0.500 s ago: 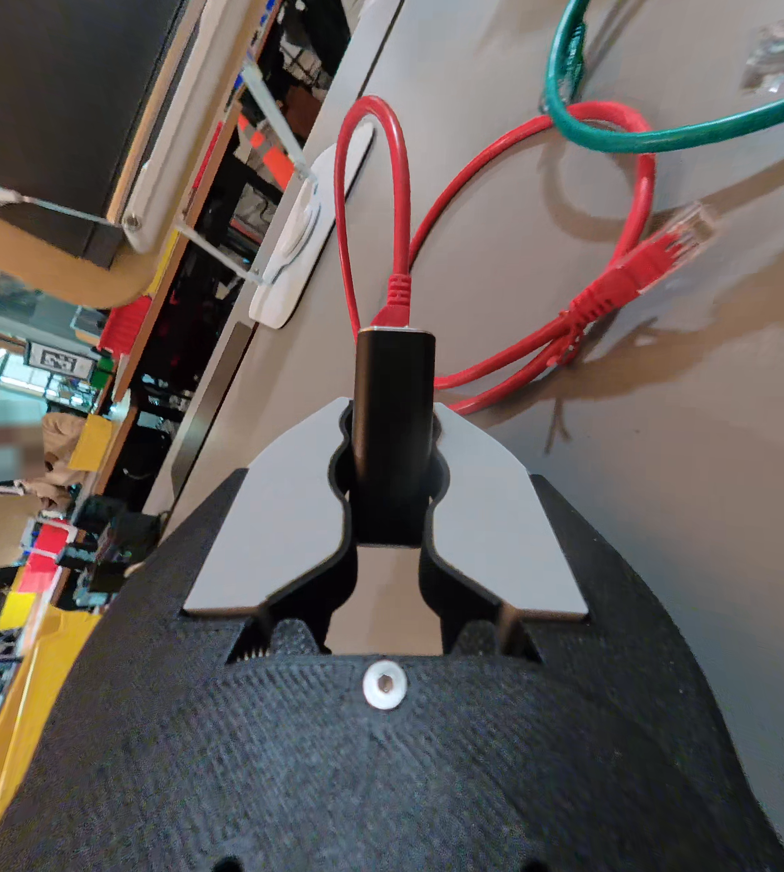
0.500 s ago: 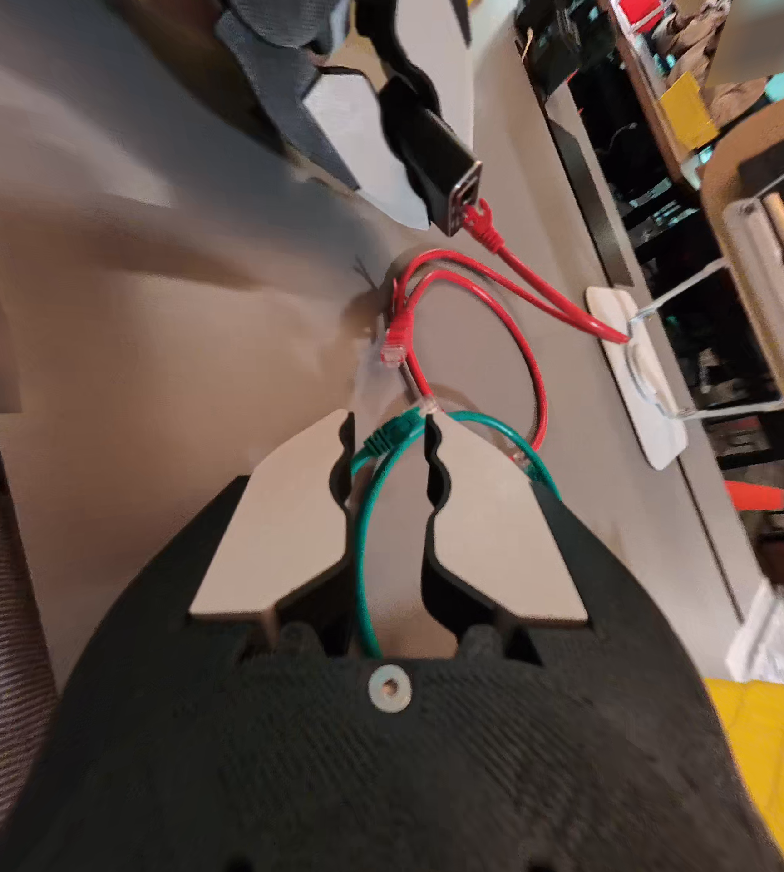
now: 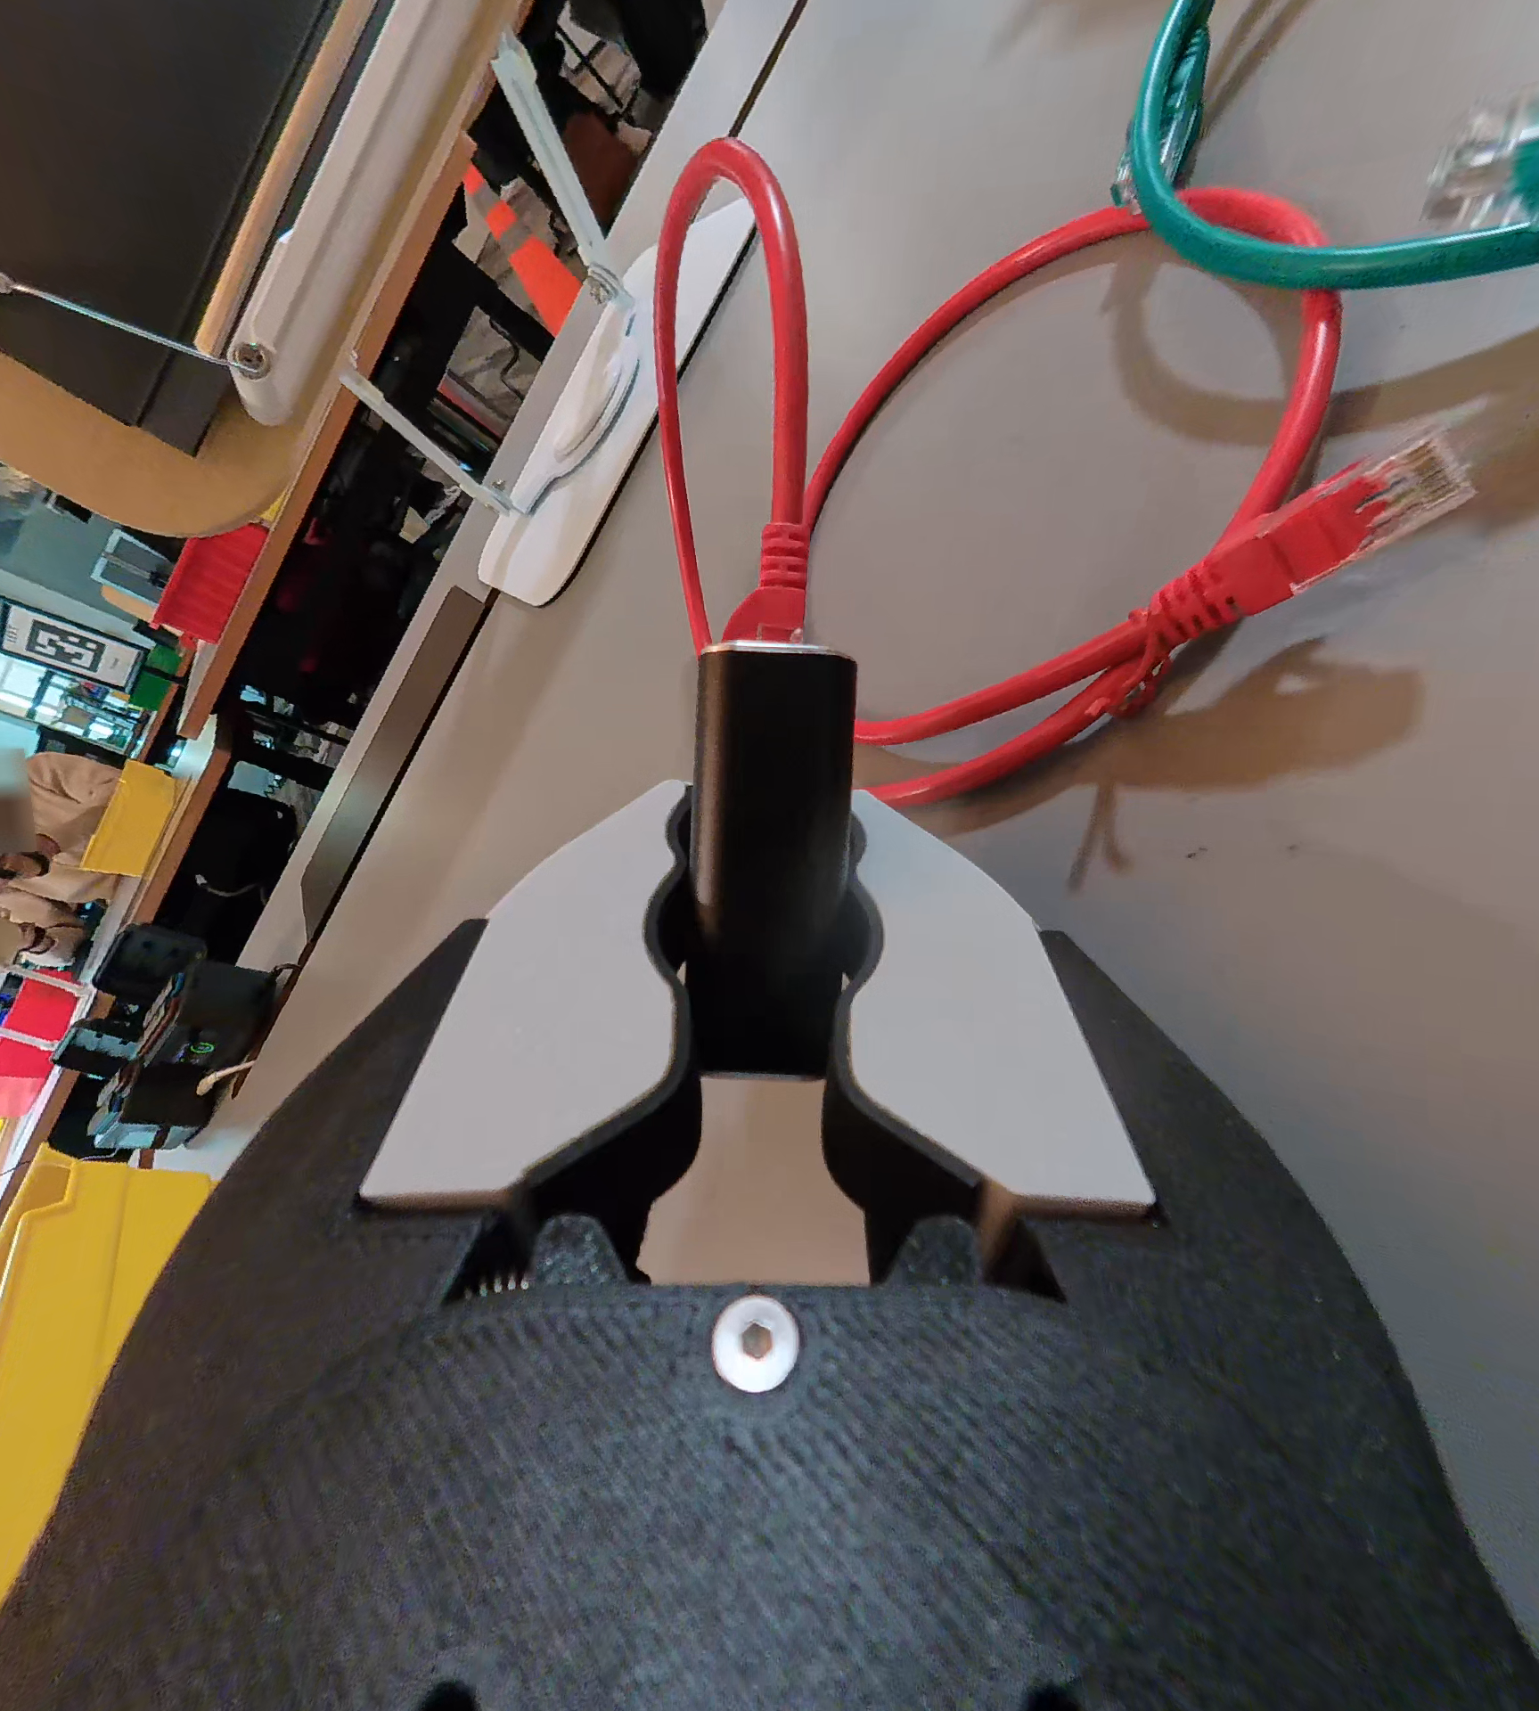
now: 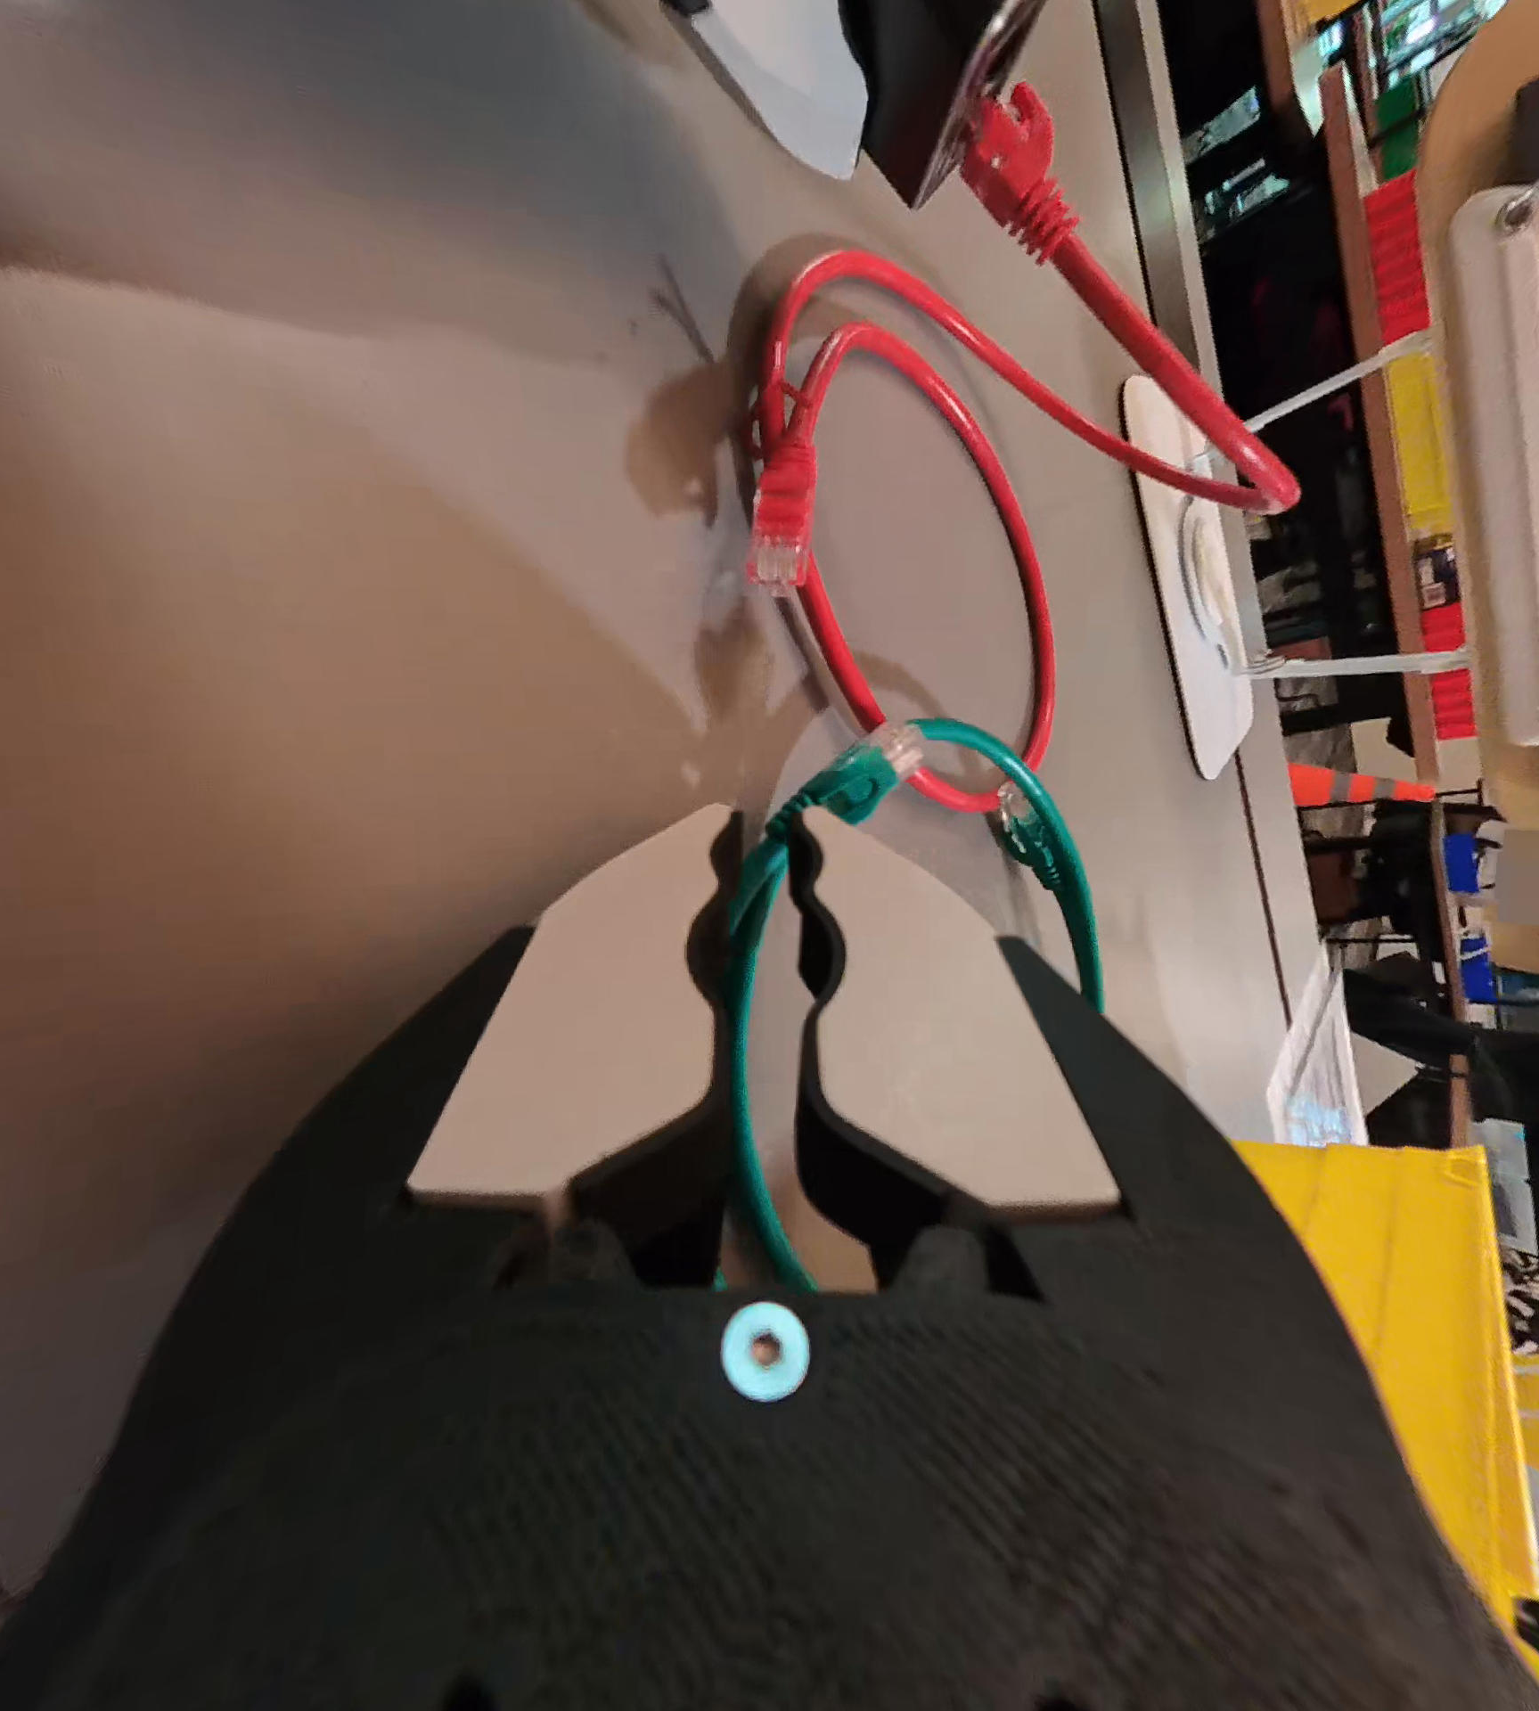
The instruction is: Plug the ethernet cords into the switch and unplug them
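We find the left gripper (image 3: 770, 833) clamped on the black switch (image 3: 775, 815), held off the table (image 3: 1302, 1018). One red cord (image 3: 1302, 389) plug sits in its port; the other plug (image 3: 1321, 537) lies free. The right gripper (image 4: 770, 833) pinches the green cord (image 4: 751, 1065) just behind its plug (image 4: 858, 787), though blur obscures the contact. Beyond, a white stand (image 3: 580, 444) sits at the table edge.
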Action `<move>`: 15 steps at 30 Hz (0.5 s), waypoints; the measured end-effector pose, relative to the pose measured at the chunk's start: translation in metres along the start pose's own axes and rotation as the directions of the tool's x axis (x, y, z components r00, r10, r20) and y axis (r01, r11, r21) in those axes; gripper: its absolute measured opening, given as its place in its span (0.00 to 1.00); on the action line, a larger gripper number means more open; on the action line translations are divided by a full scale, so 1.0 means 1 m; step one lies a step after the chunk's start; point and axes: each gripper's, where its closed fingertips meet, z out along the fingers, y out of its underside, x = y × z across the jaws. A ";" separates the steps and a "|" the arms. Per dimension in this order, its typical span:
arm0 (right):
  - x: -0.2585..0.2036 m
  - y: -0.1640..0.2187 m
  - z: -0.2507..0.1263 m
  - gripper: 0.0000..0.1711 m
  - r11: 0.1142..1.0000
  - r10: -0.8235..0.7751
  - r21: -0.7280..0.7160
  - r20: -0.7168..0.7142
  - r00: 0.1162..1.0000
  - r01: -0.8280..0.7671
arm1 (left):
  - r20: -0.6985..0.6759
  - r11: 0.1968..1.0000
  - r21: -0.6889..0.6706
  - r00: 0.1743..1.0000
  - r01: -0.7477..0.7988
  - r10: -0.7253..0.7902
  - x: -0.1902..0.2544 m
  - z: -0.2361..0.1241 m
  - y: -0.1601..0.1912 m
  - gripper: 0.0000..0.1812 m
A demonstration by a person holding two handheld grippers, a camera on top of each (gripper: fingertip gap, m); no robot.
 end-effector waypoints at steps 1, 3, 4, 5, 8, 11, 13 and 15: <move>0.001 0.001 0.001 0.05 1.000 0.002 0.000 -0.002 1.000 -0.002 | -0.002 1.000 0.001 1.000 0.000 0.000 0.000 0.000 0.000 0.15; 0.003 0.003 0.002 0.05 1.000 -0.001 -0.009 -0.011 1.000 0.001 | -0.004 1.000 0.002 1.000 -0.003 0.003 0.001 0.000 -0.001 0.15; 0.004 0.003 0.002 0.05 1.000 -0.003 -0.009 -0.013 1.000 0.003 | -0.005 1.000 0.002 1.000 -0.006 0.006 0.001 0.000 -0.001 0.15; 0.005 0.004 0.002 0.05 1.000 -0.004 -0.007 -0.014 1.000 0.004 | -0.004 1.000 0.003 1.000 -0.009 0.009 0.001 0.000 -0.001 0.15; 0.009 0.006 0.002 0.07 1.000 -0.005 -0.009 -0.026 1.000 0.004 | -0.004 1.000 0.004 1.000 -0.014 0.014 0.001 -0.001 -0.002 0.15; 0.015 0.010 0.001 0.10 1.000 0.010 -0.019 -0.039 0.999 -0.011 | -0.006 1.000 0.002 1.000 -0.018 0.018 0.002 -0.001 -0.002 0.15; 0.019 0.013 0.001 0.10 0.999 0.019 -0.031 -0.051 0.998 -0.021 | -0.008 1.000 0.001 1.000 -0.020 0.020 0.002 0.000 -0.002 0.15; 0.022 0.018 0.001 0.10 0.998 0.029 -0.048 -0.056 0.998 -0.032 | -0.009 1.000 0.000 1.000 -0.021 0.021 0.002 0.001 -0.002 0.15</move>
